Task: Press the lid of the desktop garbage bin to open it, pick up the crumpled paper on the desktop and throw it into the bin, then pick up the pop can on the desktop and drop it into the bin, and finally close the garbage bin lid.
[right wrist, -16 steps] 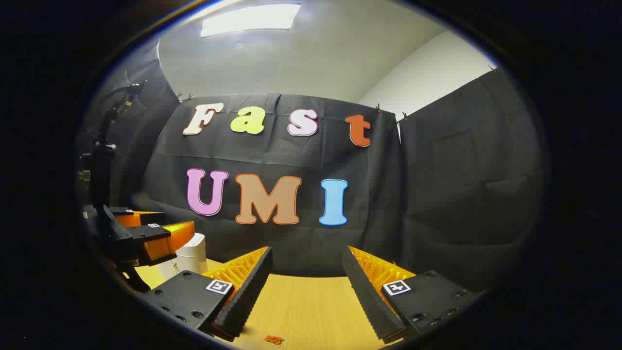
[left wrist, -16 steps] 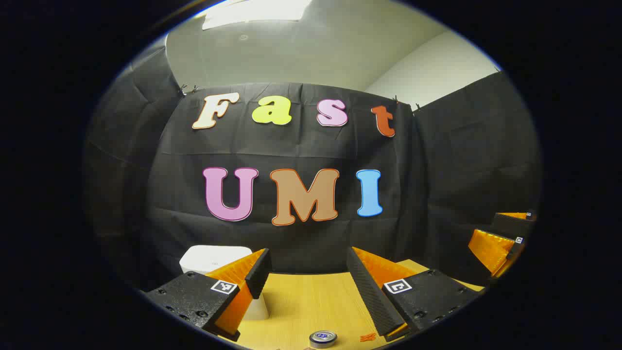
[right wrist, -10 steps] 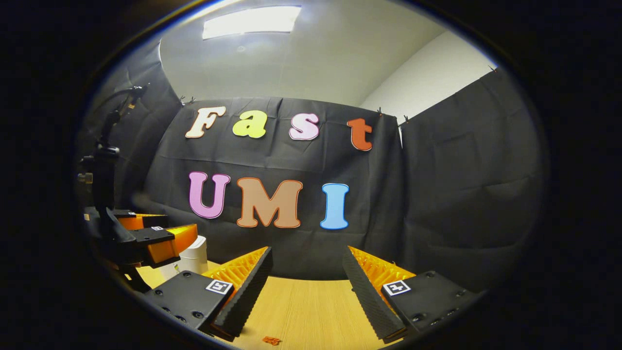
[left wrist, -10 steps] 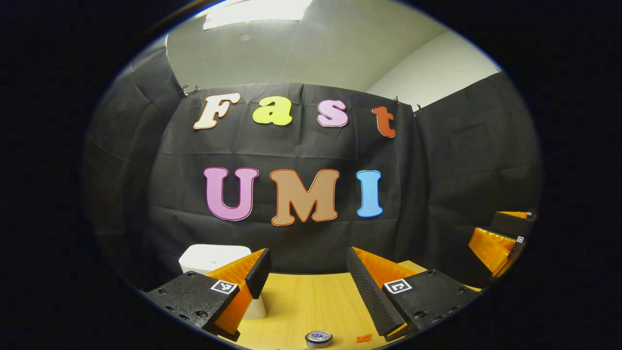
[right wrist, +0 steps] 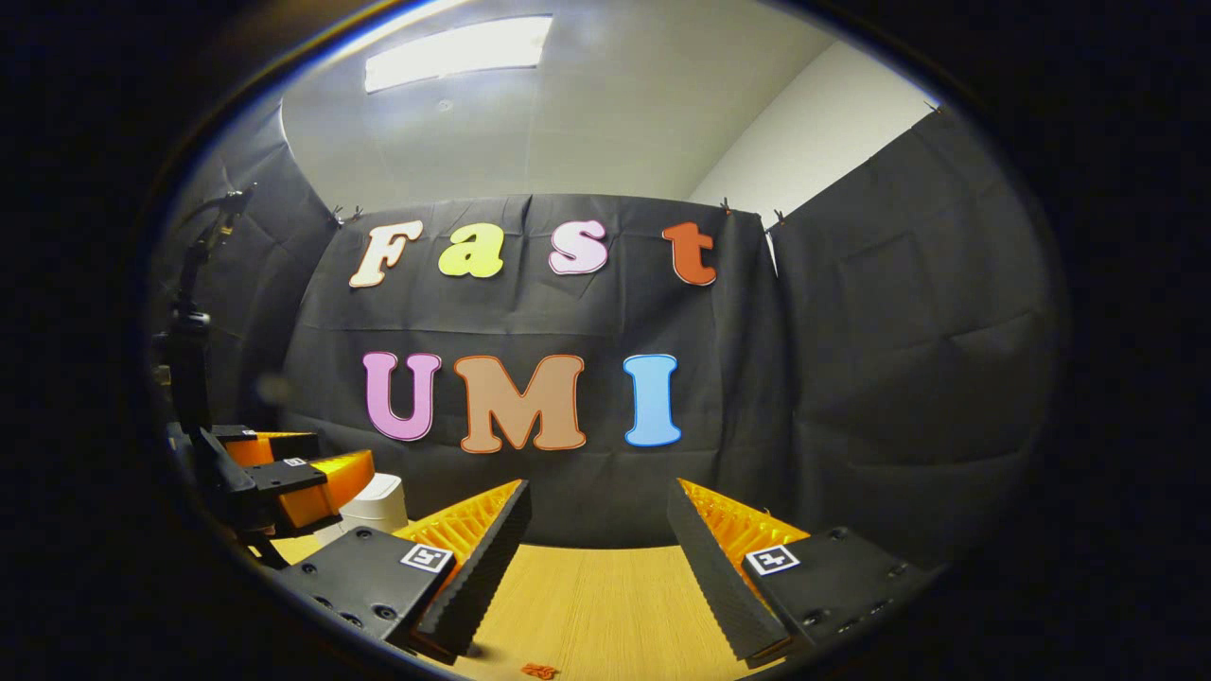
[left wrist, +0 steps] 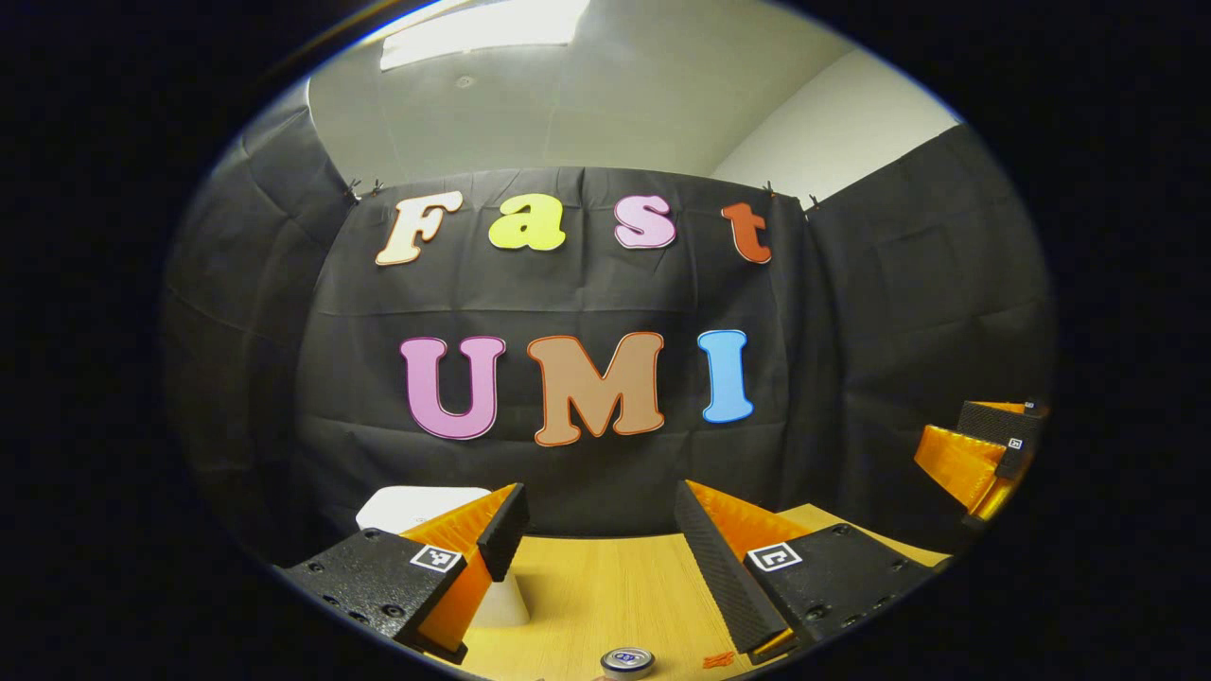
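Both grippers (left wrist: 598, 530) (right wrist: 596, 530) open, empty.

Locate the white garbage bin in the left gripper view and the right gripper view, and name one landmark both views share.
Left gripper view: the white garbage bin sits at lower left, partly behind that view's own left finger, on the wooden desktop.
Right gripper view: the bin is at lower left, just right of the left tongs seen farther off.
Shared landmark: the small orange scrap on the desktop.

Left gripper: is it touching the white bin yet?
Cannot tell. In the left gripper view the left gripper stands open, and one finger overlaps the white bin, hiding any gap. In the right gripper view they also overlap.
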Available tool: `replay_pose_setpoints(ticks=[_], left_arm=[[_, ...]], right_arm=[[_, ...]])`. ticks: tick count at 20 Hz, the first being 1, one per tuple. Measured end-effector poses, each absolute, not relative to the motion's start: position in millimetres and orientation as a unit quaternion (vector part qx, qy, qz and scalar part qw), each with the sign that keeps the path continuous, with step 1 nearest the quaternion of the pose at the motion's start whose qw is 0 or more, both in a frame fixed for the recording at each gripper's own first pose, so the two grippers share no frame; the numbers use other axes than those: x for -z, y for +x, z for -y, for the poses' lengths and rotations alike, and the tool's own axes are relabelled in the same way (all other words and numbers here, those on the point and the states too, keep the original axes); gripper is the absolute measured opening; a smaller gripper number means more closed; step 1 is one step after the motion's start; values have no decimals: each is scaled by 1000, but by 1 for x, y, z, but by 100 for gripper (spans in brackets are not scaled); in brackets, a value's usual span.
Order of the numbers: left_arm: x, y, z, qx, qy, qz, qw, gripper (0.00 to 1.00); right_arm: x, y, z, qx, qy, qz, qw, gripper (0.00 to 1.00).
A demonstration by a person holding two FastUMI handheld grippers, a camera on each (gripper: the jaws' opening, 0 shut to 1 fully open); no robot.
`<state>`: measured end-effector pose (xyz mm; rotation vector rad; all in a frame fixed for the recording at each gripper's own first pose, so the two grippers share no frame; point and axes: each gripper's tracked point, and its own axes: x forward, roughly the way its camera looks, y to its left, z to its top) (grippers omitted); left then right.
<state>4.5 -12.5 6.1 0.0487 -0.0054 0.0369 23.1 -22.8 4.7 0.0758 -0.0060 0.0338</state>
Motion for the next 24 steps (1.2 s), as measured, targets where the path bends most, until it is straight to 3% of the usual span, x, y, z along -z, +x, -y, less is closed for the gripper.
replay_pose_setpoints(ticks=[24], left_arm=[[8,1,-4,-47,17,-12,999,93]], right_arm=[[16,53,42,-23,47,-14,999,96]])
